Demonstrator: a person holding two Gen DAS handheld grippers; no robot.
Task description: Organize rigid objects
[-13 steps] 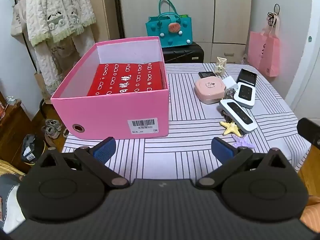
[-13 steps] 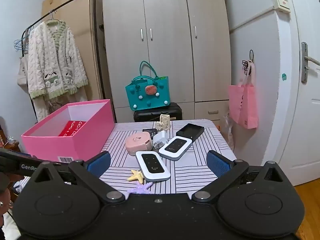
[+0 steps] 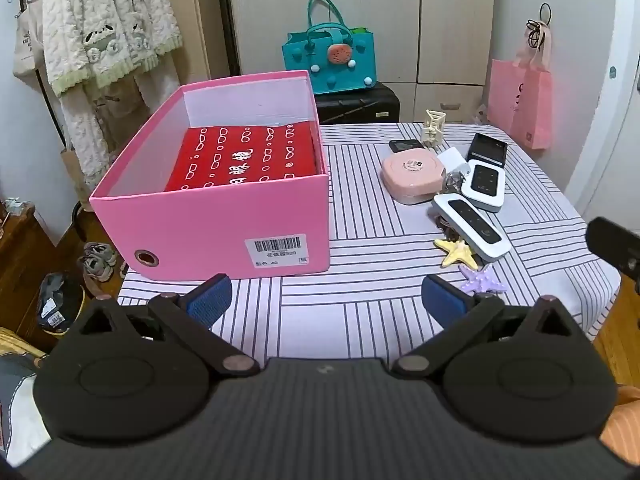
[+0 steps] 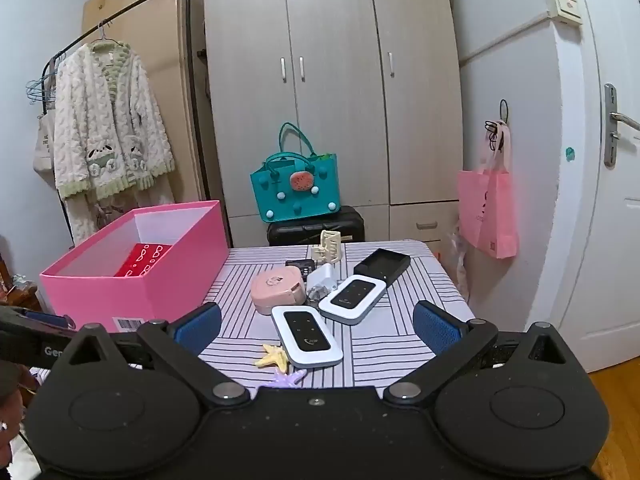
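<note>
- Left gripper point(image 3: 324, 300) hovers released, nothing between its jaws; the pink box point(image 3: 224, 224), holding a red box point(image 3: 244, 160), sits just ahead, to its left.
- Right gripper point(image 4: 318, 326) hangs released; two white devices point(image 4: 306, 336) lie just ahead between its blue pads point(image 4: 434, 326).

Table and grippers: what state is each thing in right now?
Left gripper: open, holding nothing.
Right gripper: open, holding nothing.
Pink box: lidless, a red box lying inside.
Round pink case: closed, on the table.
Wardrobe: doors shut.
</note>
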